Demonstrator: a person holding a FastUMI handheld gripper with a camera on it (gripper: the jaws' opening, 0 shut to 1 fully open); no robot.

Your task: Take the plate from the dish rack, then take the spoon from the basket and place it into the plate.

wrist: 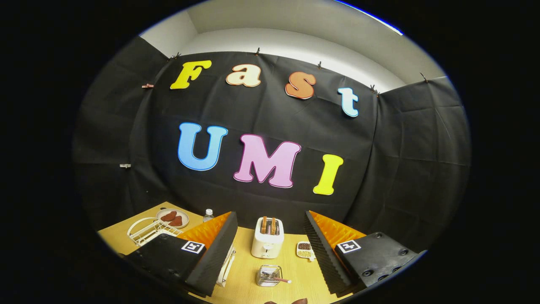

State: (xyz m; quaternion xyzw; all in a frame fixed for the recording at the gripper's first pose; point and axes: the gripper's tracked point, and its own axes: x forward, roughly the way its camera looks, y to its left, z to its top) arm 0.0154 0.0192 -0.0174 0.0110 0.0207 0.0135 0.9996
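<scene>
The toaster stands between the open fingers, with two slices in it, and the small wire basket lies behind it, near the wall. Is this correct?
Not quite. In the gripper view the basket lies in front of the toaster, nearer the open gripper, not behind it. The rest is right.

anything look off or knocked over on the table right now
Nothing stands out. The toaster stands upright with two slices in its slots, the wire basket sits level ahead of the open jaws of the gripper with the spoon in it, handle poking out, and the dish rack sits flat beside a plate of food.

black tool (270, 253) with ridged orange-backed fingers (213, 253), square markers and screws.
</scene>
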